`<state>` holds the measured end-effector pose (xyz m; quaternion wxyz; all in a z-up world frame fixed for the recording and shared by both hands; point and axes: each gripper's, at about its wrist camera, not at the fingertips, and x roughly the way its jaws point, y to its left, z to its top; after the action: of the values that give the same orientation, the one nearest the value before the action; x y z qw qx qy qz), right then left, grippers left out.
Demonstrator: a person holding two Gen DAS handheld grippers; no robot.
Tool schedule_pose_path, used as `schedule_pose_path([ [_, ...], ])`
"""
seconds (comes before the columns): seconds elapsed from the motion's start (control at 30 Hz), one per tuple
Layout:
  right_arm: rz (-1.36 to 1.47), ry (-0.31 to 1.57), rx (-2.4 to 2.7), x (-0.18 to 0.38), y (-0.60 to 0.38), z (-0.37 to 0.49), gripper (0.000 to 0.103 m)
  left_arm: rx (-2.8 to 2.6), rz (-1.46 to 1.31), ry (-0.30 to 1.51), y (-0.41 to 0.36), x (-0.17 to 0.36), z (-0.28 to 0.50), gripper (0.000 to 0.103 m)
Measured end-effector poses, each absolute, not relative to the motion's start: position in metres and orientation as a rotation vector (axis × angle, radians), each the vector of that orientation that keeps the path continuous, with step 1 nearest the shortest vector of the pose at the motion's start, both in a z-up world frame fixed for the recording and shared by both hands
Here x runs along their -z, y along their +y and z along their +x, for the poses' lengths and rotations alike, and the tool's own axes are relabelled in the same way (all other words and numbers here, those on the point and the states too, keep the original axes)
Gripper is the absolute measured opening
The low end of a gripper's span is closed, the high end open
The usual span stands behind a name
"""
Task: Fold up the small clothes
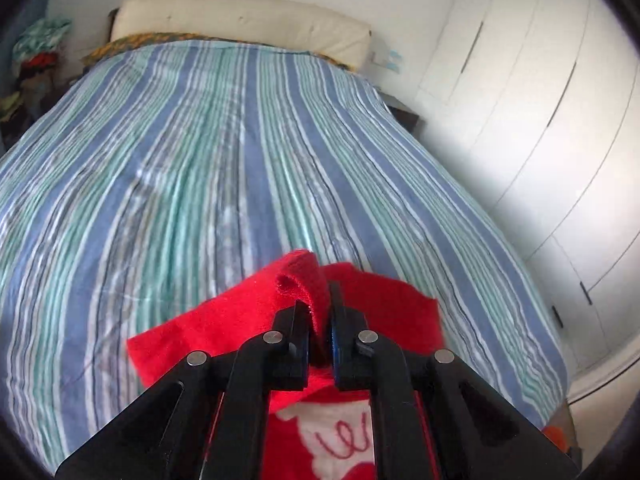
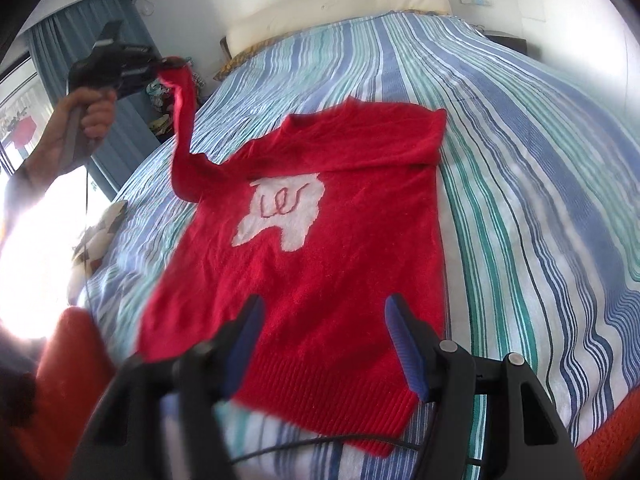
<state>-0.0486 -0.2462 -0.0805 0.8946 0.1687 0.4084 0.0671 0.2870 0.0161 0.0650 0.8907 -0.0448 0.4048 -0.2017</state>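
Evidently one red sweater (image 2: 320,264), one sleeve (image 2: 182,120) pinched, two hand-held grippers.

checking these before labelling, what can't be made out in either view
- Left wrist view: most of the red sweater sits behind the left tongs, which pinch its sleeve; the white patch is cut off by the bottom edge.
- Right wrist view: the sweater's hem corner is behind the open right tongs.
- Right wrist view: items on the bed's left edge are glare-washed and blurred.
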Motion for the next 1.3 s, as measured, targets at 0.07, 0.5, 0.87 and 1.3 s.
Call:
schedule_pose_path([
  [0.07,0.360,0.846,-0.139,0.081,-0.248,-0.049,0.062,0.417,-0.065,0.906,-0.018,-0.038,0.298,0.058],
  [0.5,0.488,0.840,-0.147,0.090,-0.270,-0.046,0.062,0.115,-0.223,1.021,0.133,0.036,0.280,0.073],
  [0.87,0.579,0.877,-0.252,0.072,-0.266,-0.019,0.062,0.005,-0.142,1.138,0.149,0.142,0.254,0.076],
  [1.3,1.025,0.945,-0.171,0.131,-0.321,0.221,0.055,0.056,-0.125,0.996,0.149,0.149,0.230,0.081],
])
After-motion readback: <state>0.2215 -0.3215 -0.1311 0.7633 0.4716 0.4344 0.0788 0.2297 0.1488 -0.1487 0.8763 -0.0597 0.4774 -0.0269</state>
